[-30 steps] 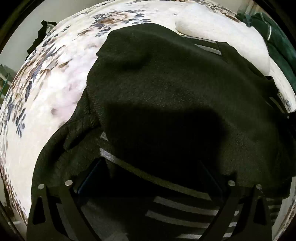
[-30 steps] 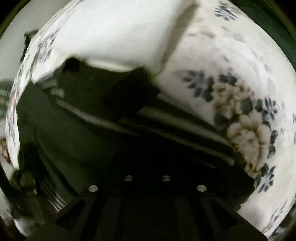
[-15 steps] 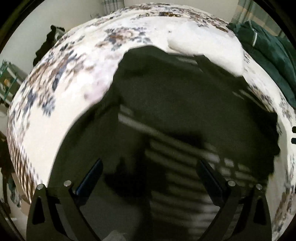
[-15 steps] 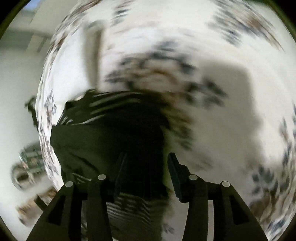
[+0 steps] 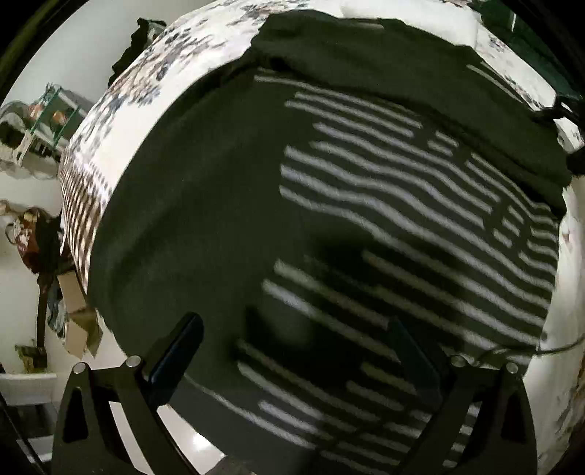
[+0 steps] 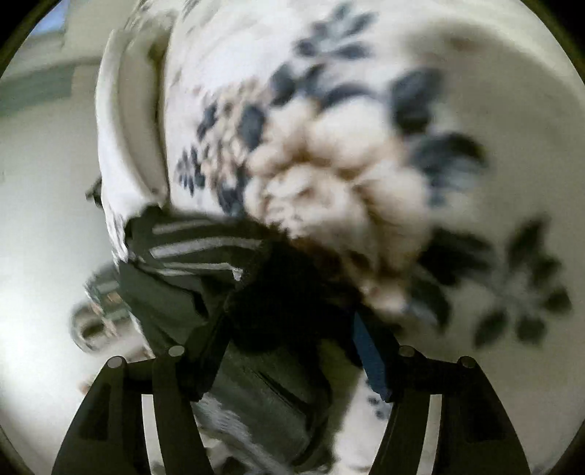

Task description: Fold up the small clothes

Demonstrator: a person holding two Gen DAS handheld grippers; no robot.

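A dark green garment (image 5: pixel 219 201) with white stripes (image 5: pixel 402 190) lies spread on the floral bedspread (image 5: pixel 120 102), its far part folded over. My left gripper (image 5: pixel 296 350) hangs open above the garment's near part, with nothing between its fingers. In the right wrist view a bunched dark edge of the garment (image 6: pixel 292 299) sits between the fingers of my right gripper (image 6: pixel 289 329). Its jaws are closing around that edge, and I cannot see the pads pressing on it. Striped fabric (image 6: pixel 197 248) trails off to the left.
A white pillow (image 5: pixel 402 18) lies beyond the garment, with dark green clothing (image 5: pixel 530 44) at the far right. The bed's edge runs down the left, with room clutter (image 5: pixel 40 124) past it. A thin cable (image 5: pixel 548 347) crosses the bedspread at the right.
The left gripper has pulled back across the garment, so the striped part now fills its view. The right gripper, shut before, opened, swung to the garment's edge and now has fabric between its fingers.
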